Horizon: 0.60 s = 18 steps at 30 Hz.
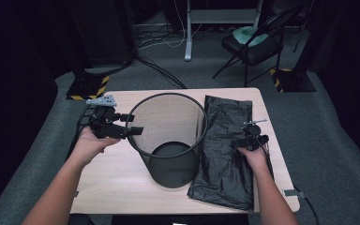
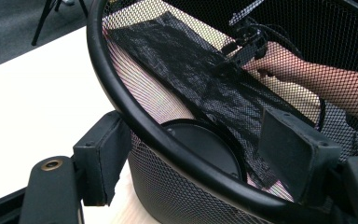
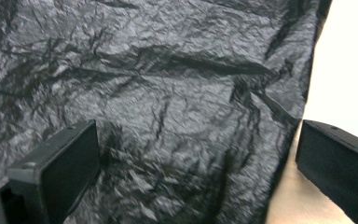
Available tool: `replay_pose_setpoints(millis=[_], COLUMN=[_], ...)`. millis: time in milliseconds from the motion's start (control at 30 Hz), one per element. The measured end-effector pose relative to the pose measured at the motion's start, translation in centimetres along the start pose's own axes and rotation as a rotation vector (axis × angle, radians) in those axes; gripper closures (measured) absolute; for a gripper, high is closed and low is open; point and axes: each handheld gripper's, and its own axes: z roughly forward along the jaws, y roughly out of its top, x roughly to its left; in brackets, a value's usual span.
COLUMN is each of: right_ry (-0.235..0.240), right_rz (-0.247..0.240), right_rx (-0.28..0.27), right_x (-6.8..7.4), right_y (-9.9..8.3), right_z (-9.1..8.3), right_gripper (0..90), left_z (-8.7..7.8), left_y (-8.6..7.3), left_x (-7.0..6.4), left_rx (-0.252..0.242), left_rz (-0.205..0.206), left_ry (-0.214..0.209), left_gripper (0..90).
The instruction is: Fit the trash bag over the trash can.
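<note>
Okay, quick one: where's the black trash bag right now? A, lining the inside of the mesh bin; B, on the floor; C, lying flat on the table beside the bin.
C: the trash bag lies flat on the table, beside the mesh bin.

Upright black mesh bin (image 1: 171,140), flat black bag (image 1: 225,150) beside

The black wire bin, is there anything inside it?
Nothing lies inside the black wire bin; its dark round bottom is bare. Through its mesh, the left gripper view shows the black plastic bag beside it. The table under the bin is covered.
</note>
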Motion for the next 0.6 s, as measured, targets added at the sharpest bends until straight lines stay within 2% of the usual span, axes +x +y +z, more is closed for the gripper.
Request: replay_pose_setpoints(millis=[100, 267, 400, 600], right_ry=[0.004, -0.027, -0.033, -0.004], right_rz=[-0.007, -0.033, -0.035, -0.047], right_rx=[0.003, 0.015, 0.015, 0.015], right_x=[0.5, 1.0, 1.2, 2.2], right_y=[0.2, 0.2, 0.2, 0.3], right_z=[0.2, 0.6, 0.6, 0.7], right_gripper=[0.0, 0.0, 0.0, 0.0], left_z=[0.1, 0.3, 0.3, 0.3], left_y=[0.0, 0.0, 0.0, 0.0], left_x=[0.1, 0.2, 0.2, 0.2], left_rx=[0.004, 0.002, 0.000, 0.000], left_rz=[-0.005, -0.016, -0.017, -0.016], left_ry=[-0.005, -0.009, -0.010, -0.008], left_gripper=[24.6, 24.0, 24.0, 24.0])
